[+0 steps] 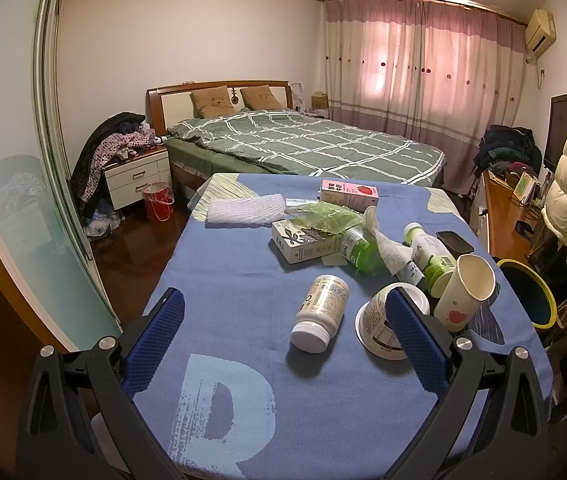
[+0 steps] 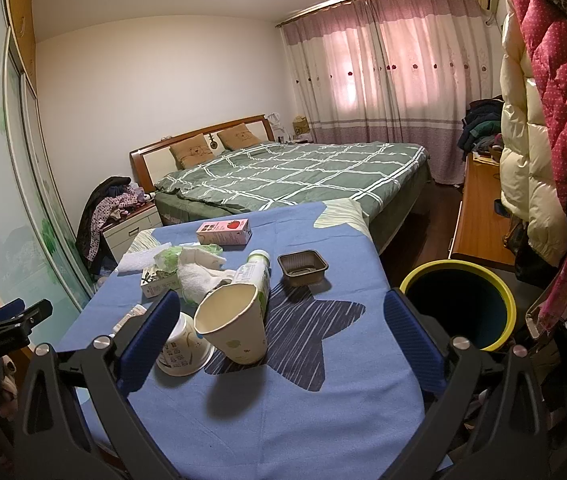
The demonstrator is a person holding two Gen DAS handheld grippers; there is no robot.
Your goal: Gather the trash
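Trash lies scattered on a table with a blue cloth [image 1: 223, 280]. In the left wrist view a white pill bottle [image 1: 319, 312] lies on its side between the fingers of my open left gripper [image 1: 283, 300], and a tipped white tub [image 1: 377, 330] sits by the right finger. A paper cup [image 1: 465, 292] stands beyond it. My right gripper [image 2: 281, 300] is open above the table, with the paper cup [image 2: 235, 324] and the tub [image 2: 181, 350] near its left finger. The yellow-rimmed bin [image 2: 457, 304] stands off the table's right edge.
Further back lie a green-label bottle [image 2: 251, 280], a dark plastic tray [image 2: 302, 267], a pink strawberry carton [image 2: 224, 232], a white foam net [image 1: 245, 208], a box [image 1: 303, 238] and crumpled tissue [image 1: 391, 252]. A bed [image 1: 303, 144] is behind; hanging coats [image 2: 531, 140] crowd the right.
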